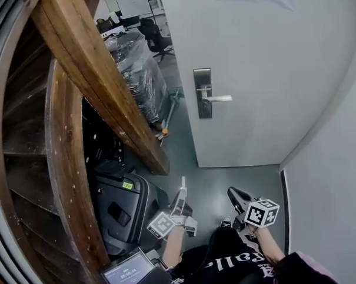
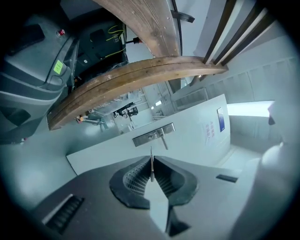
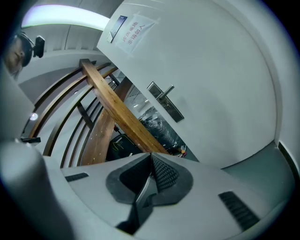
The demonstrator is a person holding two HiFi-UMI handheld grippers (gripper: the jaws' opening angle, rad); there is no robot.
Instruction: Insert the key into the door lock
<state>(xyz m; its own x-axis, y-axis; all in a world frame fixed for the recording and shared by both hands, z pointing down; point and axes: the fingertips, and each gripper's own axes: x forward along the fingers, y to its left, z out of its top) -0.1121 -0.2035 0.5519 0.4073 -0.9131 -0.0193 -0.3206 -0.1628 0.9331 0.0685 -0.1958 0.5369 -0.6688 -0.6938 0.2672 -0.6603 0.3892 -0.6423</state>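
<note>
White door [image 1: 263, 76] and wooden stair [image 1: 99, 83] ahead: my left gripper [image 2: 152, 161] clamps the thin key [image 2: 151, 151], seemingly light, stiff and slippery, near its base, well short of the lock [image 1: 204, 108]; my right gripper [image 3: 151, 161] sits closed, empty.

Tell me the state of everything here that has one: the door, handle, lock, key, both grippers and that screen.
Door: open, room shows past its edge.
Handle: level, not pressed.
Lock: no key in it.
Key: held upright in the left gripper.
Left gripper: shut on key.
Right gripper: shut, empty.
Screen: lit.
</note>
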